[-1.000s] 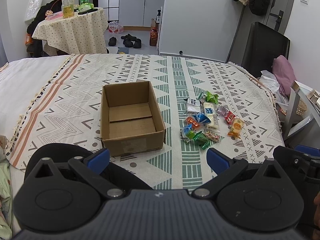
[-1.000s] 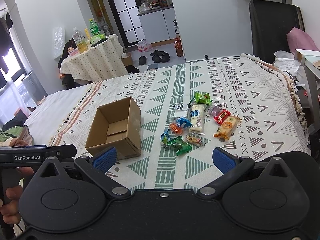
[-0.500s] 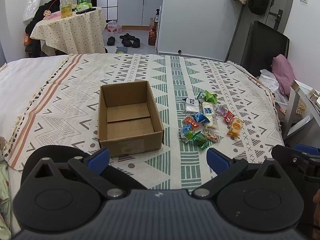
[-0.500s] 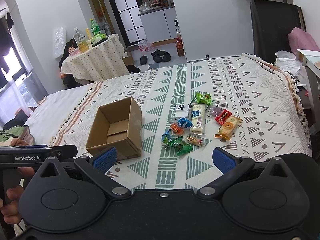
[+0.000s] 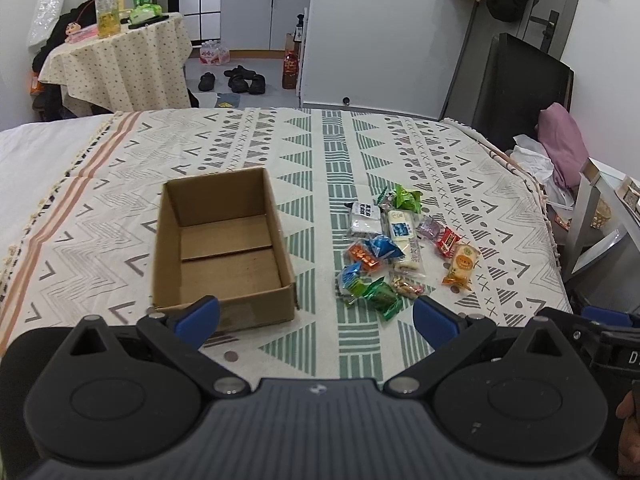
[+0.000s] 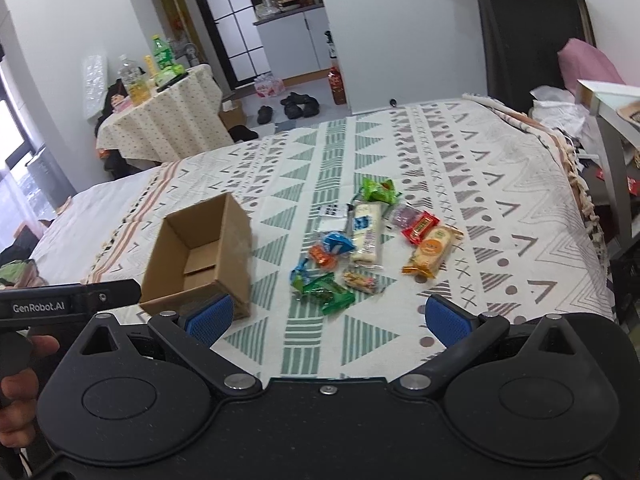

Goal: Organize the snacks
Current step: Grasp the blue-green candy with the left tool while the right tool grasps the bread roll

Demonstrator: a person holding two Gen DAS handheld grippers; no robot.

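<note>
An open, empty cardboard box (image 5: pixel 224 248) (image 6: pixel 200 256) sits on the patterned bedspread (image 5: pixel 320 152). To its right lies a cluster of several wrapped snacks (image 5: pixel 396 248) (image 6: pixel 368 236): a long white bar (image 6: pixel 366 232), an orange-labelled pack (image 6: pixel 432 250), a red pack (image 6: pixel 418 226), green packs (image 6: pixel 328 294). My left gripper (image 5: pixel 316 316) is open, hovering short of the box's near wall. My right gripper (image 6: pixel 328 316) is open too, just short of the snacks, with nothing between its fingers.
A small cloth-covered table (image 5: pixel 116 64) with bottles stands at the back left. Shoes (image 5: pixel 240 80) lie on the floor beyond the bed. A dark chair (image 5: pixel 516 88) and a pink cloth (image 5: pixel 560 148) are at the right. A hand (image 6: pixel 20 368) holds the left gripper.
Both grippers have drifted slightly forward toward the box and snacks, the right one also tilting. Both stay open and the snacks have not moved.
</note>
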